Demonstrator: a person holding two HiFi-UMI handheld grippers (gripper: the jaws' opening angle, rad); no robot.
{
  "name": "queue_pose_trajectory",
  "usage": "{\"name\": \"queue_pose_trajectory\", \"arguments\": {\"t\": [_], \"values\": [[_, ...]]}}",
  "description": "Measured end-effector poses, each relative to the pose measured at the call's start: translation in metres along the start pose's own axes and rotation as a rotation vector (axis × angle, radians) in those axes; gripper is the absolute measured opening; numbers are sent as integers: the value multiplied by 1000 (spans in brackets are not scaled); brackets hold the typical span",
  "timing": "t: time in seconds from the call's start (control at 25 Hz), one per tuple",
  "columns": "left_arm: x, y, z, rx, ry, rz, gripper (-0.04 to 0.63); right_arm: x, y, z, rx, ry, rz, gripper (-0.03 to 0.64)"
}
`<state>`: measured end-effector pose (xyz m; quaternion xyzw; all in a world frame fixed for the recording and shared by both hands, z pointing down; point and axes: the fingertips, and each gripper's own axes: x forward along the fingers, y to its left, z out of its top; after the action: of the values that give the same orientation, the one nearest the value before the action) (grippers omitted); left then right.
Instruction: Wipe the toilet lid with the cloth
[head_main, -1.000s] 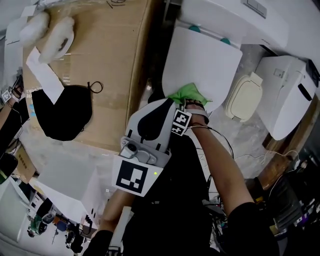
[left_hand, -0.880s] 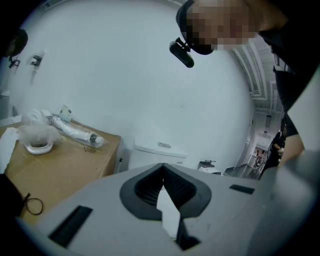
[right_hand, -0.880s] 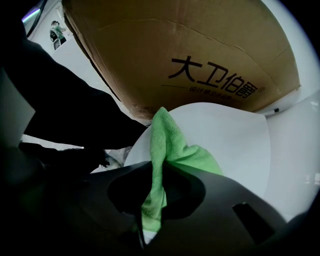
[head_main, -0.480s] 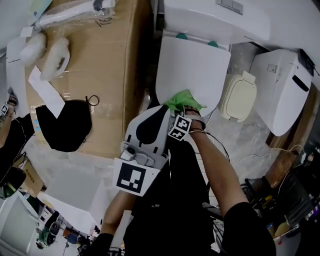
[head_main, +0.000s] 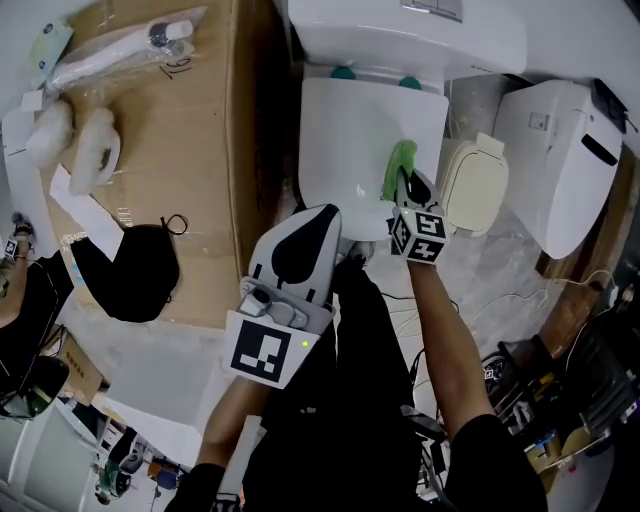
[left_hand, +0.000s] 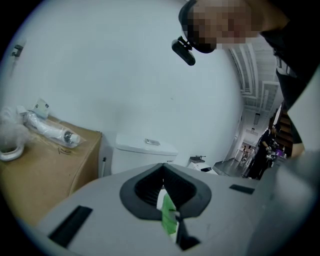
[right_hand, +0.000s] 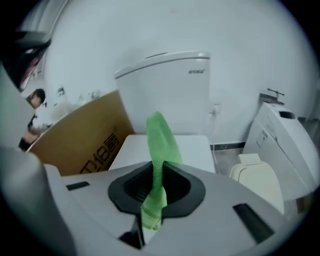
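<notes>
Had the jaws of the right gripper clenched on a green cloth, pinched as a narrow folded strip that stood out beyond the jaw tips. Placed the cloth over the right side of the closed white toilet lid, close to its right edge; could not tell whether it really pressed on the surface.

Held the left gripper at the near edge of the lid, to the left of the right one, with jaws drawn together and grasping nothing. Through the thin slit between them, in the left gripper view, saw only a strip of the green cloth farther away.

At the far side of the lid, saw the white cistern. Left of the toilet, noticed a big cardboard box, carrying a black fabric item at its near part and a plastic-wrapped white part at its far end. Right of the toilet, noticed a small cream-coloured lid just beside it, and farther right another white toilet seat unit.
</notes>
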<state>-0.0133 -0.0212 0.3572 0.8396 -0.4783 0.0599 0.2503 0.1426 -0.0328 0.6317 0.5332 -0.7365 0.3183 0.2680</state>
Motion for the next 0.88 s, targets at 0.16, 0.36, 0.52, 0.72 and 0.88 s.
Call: {"name": "queue_pose_trajectory", "arguments": {"t": [0.16,0.36,0.52,0.72,0.88], "values": [[19,0,5,10,21,-31,2,2,-57,49,190,-107,-116,52],[42,6,12,11,37,-60,2,20,-105,92,217,-148,-218,52],[60,10,19,20,45,-85,2,56,-125,97,157,-68,-245,52],[74,22,19,21,71,-100,2,110,-123,69,52,117,-230,52],[81,31,19,15,78,-93,2,136,-106,54,-42,221,-179,52]]}}
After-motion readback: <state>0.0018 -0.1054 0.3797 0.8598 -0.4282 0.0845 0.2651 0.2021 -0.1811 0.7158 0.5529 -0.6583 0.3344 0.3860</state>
